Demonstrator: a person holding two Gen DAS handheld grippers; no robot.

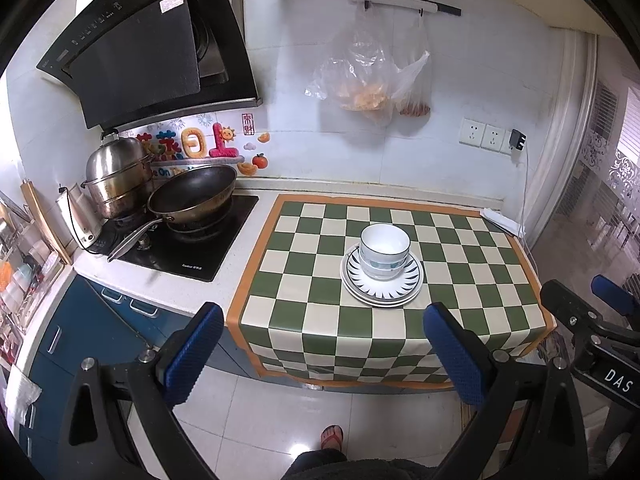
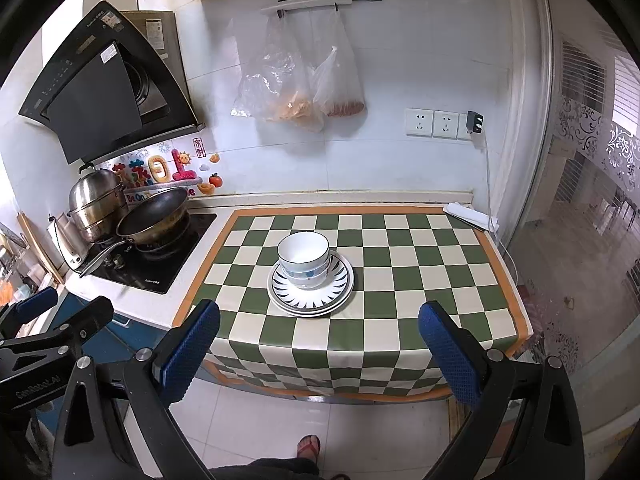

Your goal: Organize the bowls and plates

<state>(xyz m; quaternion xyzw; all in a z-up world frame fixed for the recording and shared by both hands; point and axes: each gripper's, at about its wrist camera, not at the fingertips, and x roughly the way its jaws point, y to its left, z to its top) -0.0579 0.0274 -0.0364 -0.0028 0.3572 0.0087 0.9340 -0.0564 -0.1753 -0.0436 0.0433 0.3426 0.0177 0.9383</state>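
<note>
White bowls (image 1: 385, 254) with a blue band sit nested in a stack on stacked white plates (image 1: 382, 286) with a dark ray pattern, in the middle of the green-and-cream checked cloth (image 1: 304, 320). The same bowls (image 2: 303, 258) and plates (image 2: 311, 298) show in the right wrist view on the cloth (image 2: 400, 320). My left gripper (image 1: 324, 350) is open and empty, held back over the floor in front of the counter. My right gripper (image 2: 318, 350) is open and empty, also back from the counter edge. The right gripper also shows in the left wrist view (image 1: 592, 308), at the right.
A wok (image 1: 192, 196) and a steel steamer pot (image 1: 116, 176) stand on the black hob (image 1: 188, 248) at the left, with a kettle (image 1: 78, 216) beside them. Plastic bags (image 1: 368, 72) hang on the wall. Sockets (image 1: 486, 136) and a cable are at the right. Blue cabinets (image 1: 80, 332) lie below.
</note>
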